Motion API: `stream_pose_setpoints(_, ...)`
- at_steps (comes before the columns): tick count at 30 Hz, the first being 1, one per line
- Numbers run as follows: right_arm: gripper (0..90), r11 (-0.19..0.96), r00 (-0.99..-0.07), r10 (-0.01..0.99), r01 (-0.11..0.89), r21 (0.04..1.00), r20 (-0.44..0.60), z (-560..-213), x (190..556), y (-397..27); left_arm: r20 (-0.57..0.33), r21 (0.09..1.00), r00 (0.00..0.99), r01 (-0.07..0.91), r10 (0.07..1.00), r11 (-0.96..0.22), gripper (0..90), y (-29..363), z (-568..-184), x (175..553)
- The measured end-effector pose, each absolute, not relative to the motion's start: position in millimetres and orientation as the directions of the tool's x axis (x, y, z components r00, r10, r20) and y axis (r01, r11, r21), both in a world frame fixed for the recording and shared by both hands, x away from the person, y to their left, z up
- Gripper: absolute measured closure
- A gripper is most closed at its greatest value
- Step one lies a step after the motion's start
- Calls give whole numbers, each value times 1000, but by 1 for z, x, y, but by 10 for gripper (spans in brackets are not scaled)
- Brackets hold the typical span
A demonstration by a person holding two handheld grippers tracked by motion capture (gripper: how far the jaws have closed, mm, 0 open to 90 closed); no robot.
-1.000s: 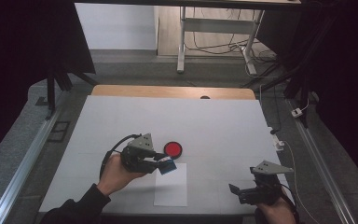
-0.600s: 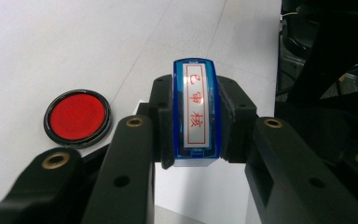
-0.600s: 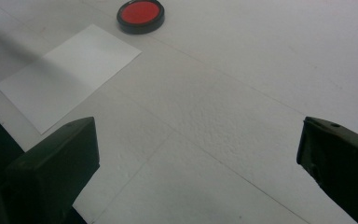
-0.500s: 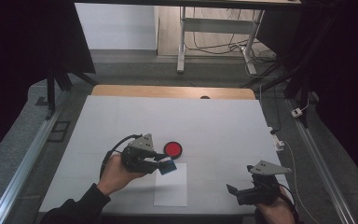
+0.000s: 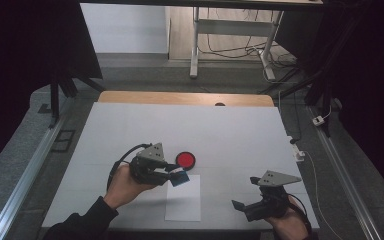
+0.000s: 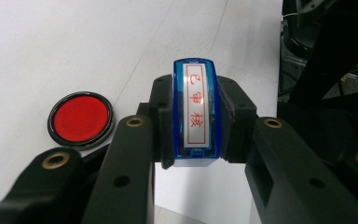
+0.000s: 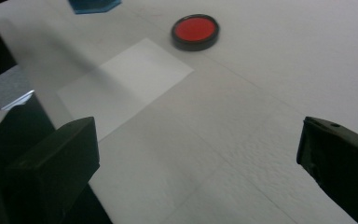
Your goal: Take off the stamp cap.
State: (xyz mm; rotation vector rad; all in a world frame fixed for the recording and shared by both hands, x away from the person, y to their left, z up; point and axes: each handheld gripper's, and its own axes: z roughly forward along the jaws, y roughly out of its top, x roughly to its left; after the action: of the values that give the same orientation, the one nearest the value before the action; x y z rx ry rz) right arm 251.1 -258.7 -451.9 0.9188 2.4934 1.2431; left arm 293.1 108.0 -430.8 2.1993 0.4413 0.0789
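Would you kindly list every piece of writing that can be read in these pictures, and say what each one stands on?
"已审核", in red characters inside a red frame, on the white label of the blue stamp clamped in the left gripper.
The red ink pad, the sheet of paper and the right gripper bear no writing that I can see.

We see a white table [image 5: 130,125] with a bare wooden strip along its far edge. On it lie a round red ink pad [image 5: 185,159] around the middle and a white paper sheet [image 5: 184,205] reaching toward the near edge.
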Motion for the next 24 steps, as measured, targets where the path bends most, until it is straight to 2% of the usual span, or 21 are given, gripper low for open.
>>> stream_pose_setpoints(13, 0, 470, -853, 514, 367, 802, 89, -455, 256, -236, -101, 777, 938, 282, 332, -562, 702, 109, -430, 294)
stream_pose_setpoints(24, 0, 490, -863, 495, 372, 788, 100, -455, 270, -214, -95, 778, 938, 279, 332, -563, 702, 110, -429, 294)
